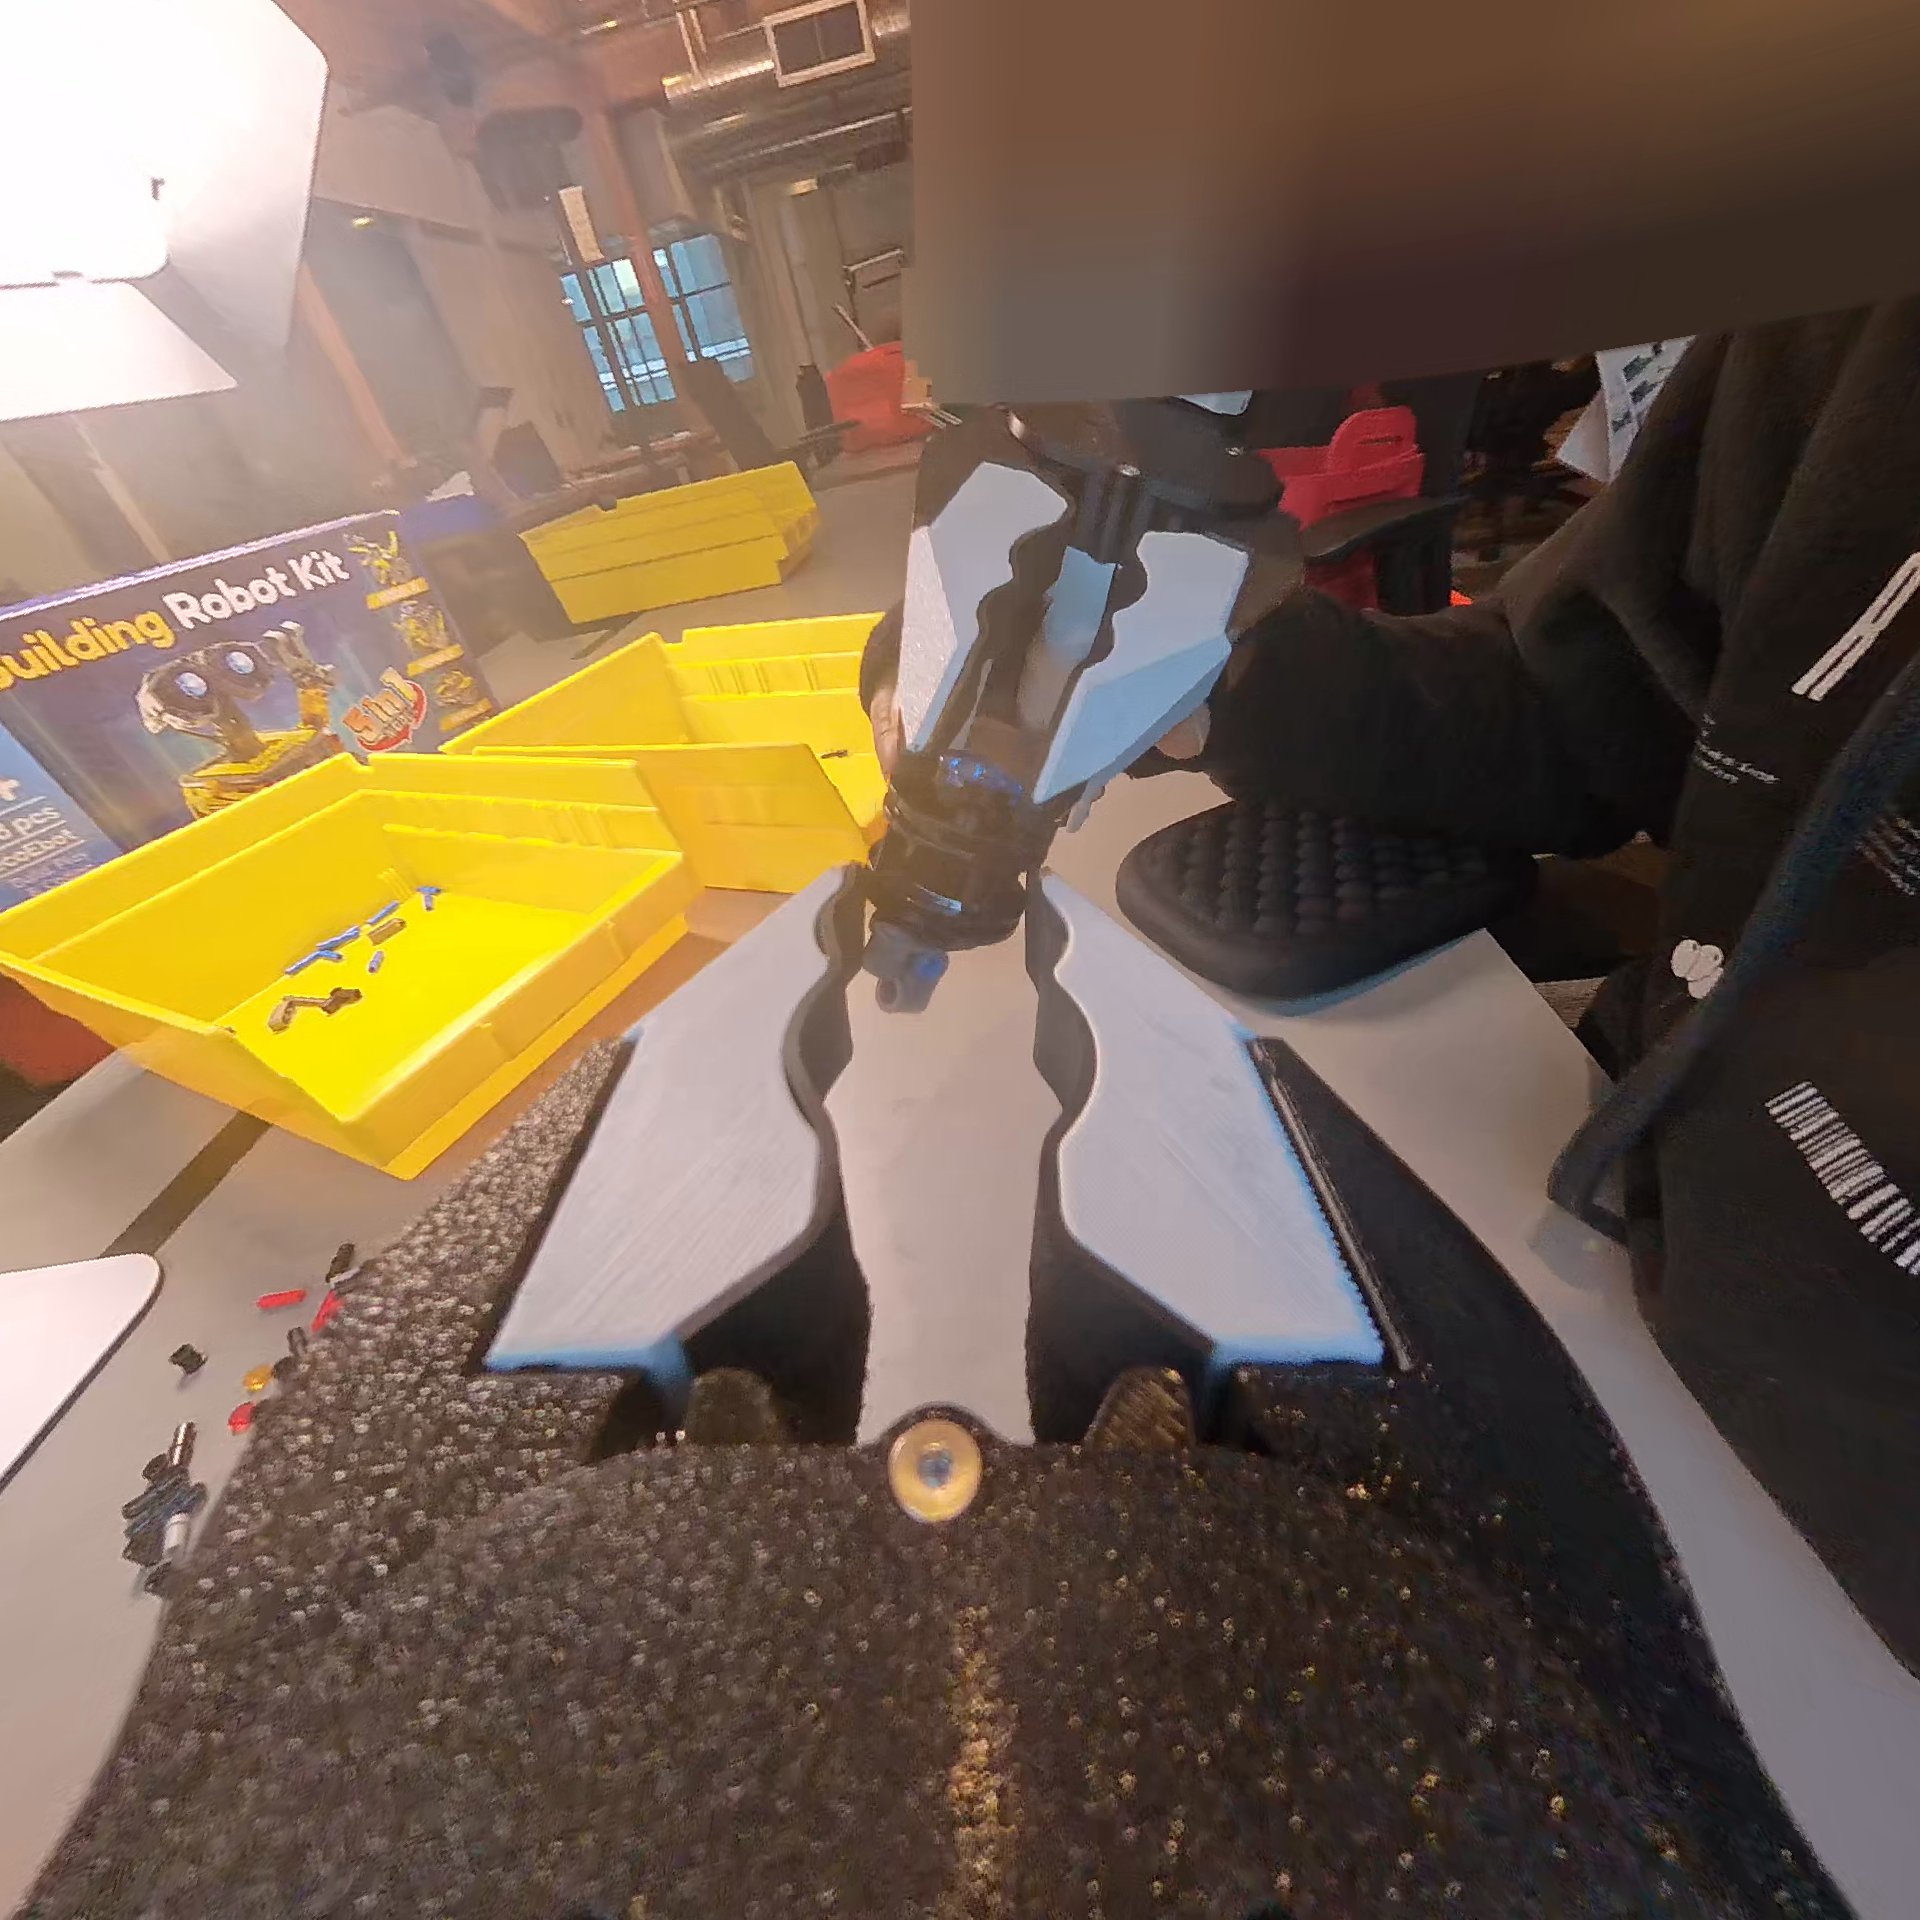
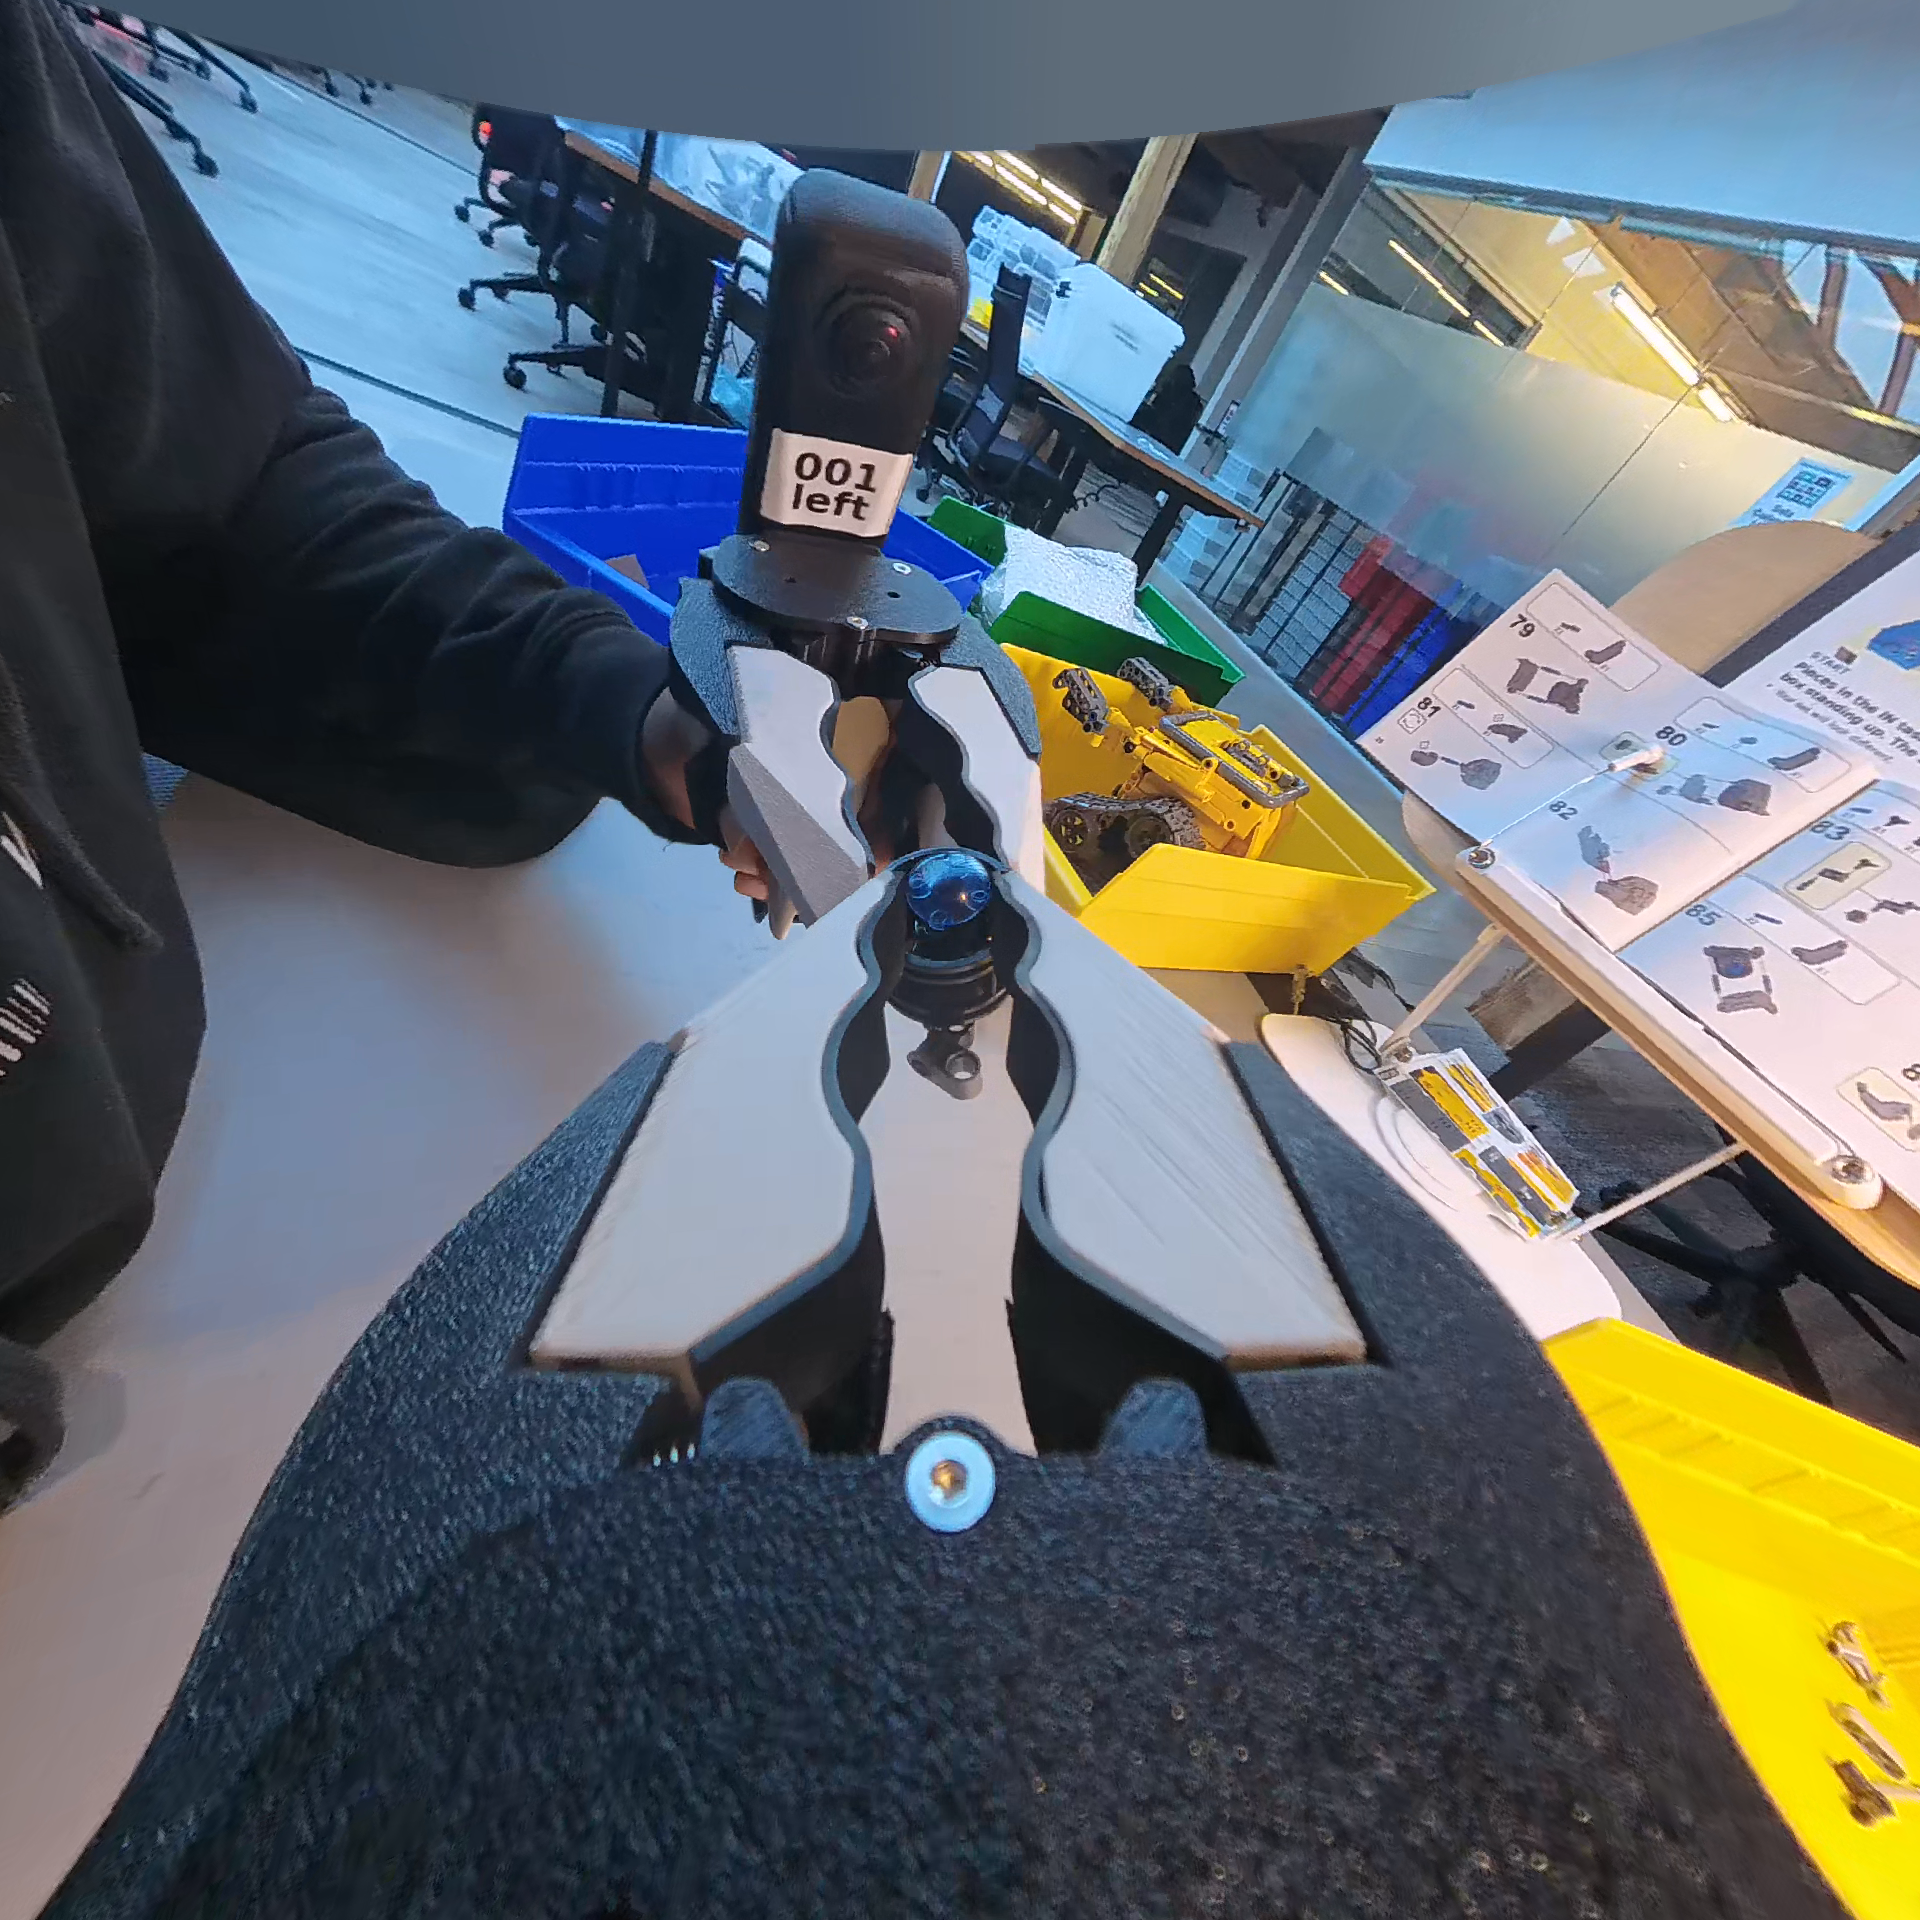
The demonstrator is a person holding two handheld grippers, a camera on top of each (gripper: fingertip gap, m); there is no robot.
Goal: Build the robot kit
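A small black cylindrical toy-brick assembly (image 1: 940, 862) with a blue dome on one end and a blue-grey connector on the other hangs above the white table (image 1: 935, 1195). My left gripper (image 1: 940, 894) is shut on its black body. My right gripper (image 1: 982, 769) comes in from above, shut on the dome end. In the right wrist view, my right gripper (image 2: 945, 894) closes around the blue dome (image 2: 940, 896), and the black body (image 2: 951, 982) hangs below. The left gripper (image 2: 906, 894) faces it and carries a black camera (image 2: 862, 332). Hands in black sleeves hold both grippers.
Yellow bins (image 1: 343, 1049) stand to the left, one holding a few small parts, with a blue kit box (image 1: 208, 665) behind. Loose small parts (image 1: 270, 1340) lie at the front left. A black bumpy pad (image 1: 1320, 894) lies to the right. A yellow tracked model (image 2: 1174, 769) sits in a bin beside an instruction booklet (image 2: 1662, 790) on a stand. The grippers are tip to tip, or close to it.
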